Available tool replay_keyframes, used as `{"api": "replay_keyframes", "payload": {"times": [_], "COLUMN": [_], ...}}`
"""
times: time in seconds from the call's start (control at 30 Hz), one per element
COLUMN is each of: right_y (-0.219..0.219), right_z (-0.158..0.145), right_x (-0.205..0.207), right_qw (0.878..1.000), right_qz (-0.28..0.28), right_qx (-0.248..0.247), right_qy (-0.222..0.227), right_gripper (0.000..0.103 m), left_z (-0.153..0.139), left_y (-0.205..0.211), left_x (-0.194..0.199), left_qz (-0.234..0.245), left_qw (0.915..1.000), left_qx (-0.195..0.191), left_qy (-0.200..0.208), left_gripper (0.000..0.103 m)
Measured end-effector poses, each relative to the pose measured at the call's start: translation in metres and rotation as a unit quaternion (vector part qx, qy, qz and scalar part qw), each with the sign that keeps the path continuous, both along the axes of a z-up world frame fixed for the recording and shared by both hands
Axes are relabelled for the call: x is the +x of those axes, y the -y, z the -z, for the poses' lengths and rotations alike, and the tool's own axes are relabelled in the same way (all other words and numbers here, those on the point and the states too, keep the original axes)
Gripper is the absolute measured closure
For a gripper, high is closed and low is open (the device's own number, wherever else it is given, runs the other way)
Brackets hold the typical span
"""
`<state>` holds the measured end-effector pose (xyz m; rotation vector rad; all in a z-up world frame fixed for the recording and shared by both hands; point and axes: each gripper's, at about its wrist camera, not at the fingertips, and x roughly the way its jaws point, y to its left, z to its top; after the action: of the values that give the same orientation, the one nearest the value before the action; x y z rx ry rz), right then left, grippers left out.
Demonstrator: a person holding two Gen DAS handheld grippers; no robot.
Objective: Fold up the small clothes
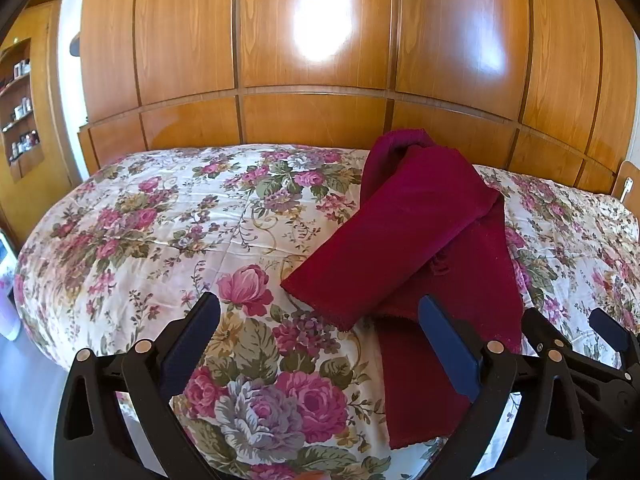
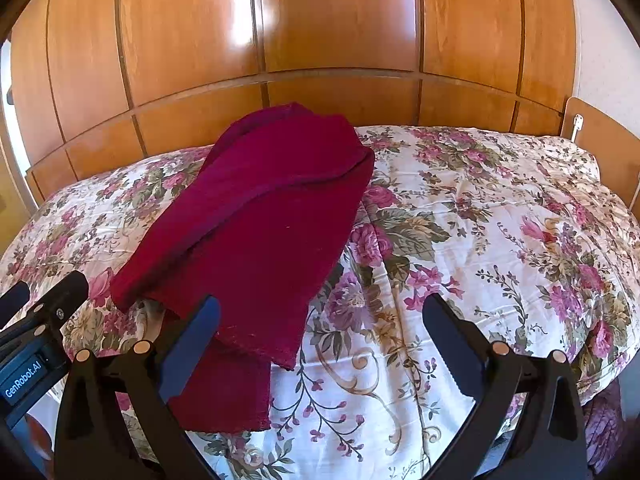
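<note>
A dark red garment (image 1: 420,240) lies on the floral bedspread (image 1: 160,232), partly folded, with one layer laid diagonally over a lower strip that reaches the bed's near edge. It also shows in the right wrist view (image 2: 256,232). My left gripper (image 1: 320,308) is open and empty, just short of the garment's near-left corner. My right gripper (image 2: 320,308) is open and empty; its left finger (image 2: 192,344) is over the garment's lower edge. The right gripper also shows in the left wrist view (image 1: 576,328), and the left gripper in the right wrist view (image 2: 44,292).
A glossy wooden wardrobe (image 1: 320,48) stands right behind the bed. A shelf with small bottles (image 1: 20,112) is at far left. A wooden headboard (image 2: 600,140) is at the right end of the bedspread (image 2: 500,220).
</note>
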<state>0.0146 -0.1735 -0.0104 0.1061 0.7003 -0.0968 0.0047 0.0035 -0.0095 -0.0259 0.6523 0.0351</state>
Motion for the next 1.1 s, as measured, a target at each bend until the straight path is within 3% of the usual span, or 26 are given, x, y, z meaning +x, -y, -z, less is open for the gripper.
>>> {"api": "replay_keyframes", "payload": {"times": [1.1], "right_y": [-0.0066], "right_z": [-0.003], "right_x": [0.0002], "right_qw": [1.0], "right_qz": [-0.012], "right_qx": [0.001], "right_qy": [0.0], "right_gripper": [0.002], "left_z": [0.0015], "left_y": [-0.0029], "left_x": [0.0006], "left_qz": [-0.003], "left_qw": [1.0], "left_qx": [-0.003], "left_qy": [-0.008], "left_gripper": [0.005]}}
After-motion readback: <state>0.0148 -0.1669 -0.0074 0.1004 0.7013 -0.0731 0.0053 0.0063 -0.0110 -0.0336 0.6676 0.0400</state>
